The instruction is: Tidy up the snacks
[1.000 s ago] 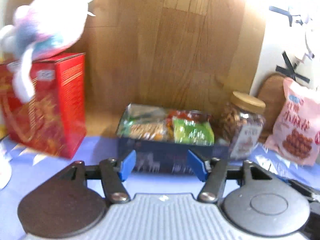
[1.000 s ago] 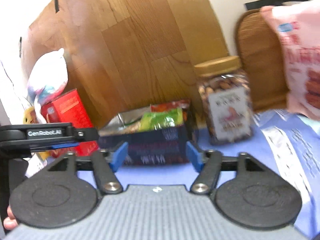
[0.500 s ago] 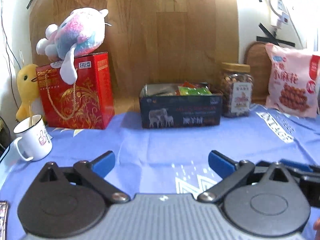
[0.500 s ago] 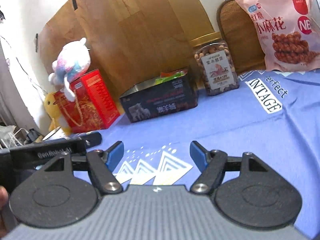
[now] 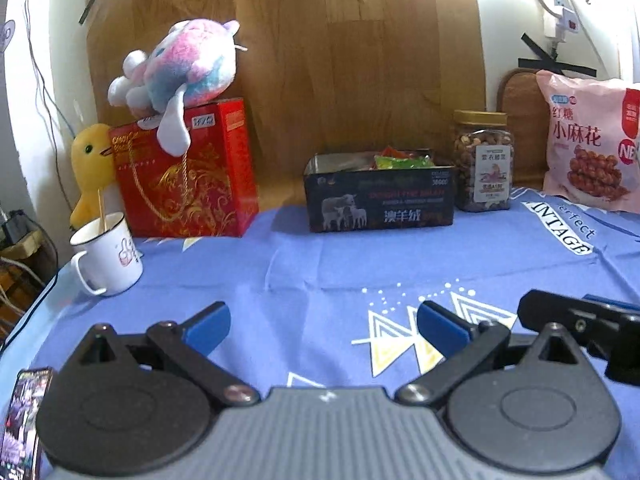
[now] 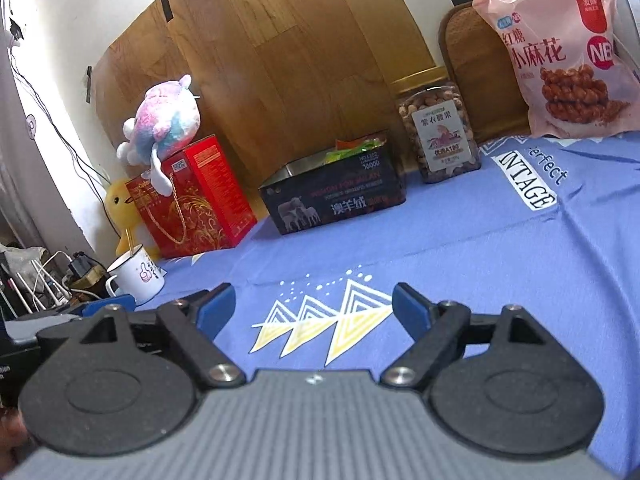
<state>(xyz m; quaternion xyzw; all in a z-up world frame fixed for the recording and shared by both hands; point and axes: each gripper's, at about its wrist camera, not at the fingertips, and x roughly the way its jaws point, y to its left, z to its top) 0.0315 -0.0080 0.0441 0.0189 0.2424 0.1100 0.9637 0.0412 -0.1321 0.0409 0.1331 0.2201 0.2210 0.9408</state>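
A dark tin box [image 5: 380, 204] [image 6: 340, 200] with a sheep picture stands at the back of the blue cloth, with green and red snack packets [image 5: 402, 159] [image 6: 354, 147] showing above its rim. Right of it are a clear jar of nuts [image 5: 482, 160] [image 6: 440, 132] and a pink snack bag [image 5: 588, 140] [image 6: 560, 52]. My left gripper [image 5: 322, 326] is open, low over the cloth, well short of the box, nothing between its fingers. My right gripper [image 6: 314, 310] has its jaws opening, also empty, over the triangle print.
A red gift box [image 5: 188, 176] [image 6: 192, 196] with a plush toy [image 5: 180, 72] [image 6: 164, 124] on top stands at the back left, by a yellow duck toy [image 5: 90, 168] and a white mug [image 5: 108, 256] [image 6: 138, 274]. A wooden board [image 5: 340, 60] leans on the wall.
Both grippers have drawn back from the tin box, which now sits far off. The left jaws opened wide, the right jaws widened too.
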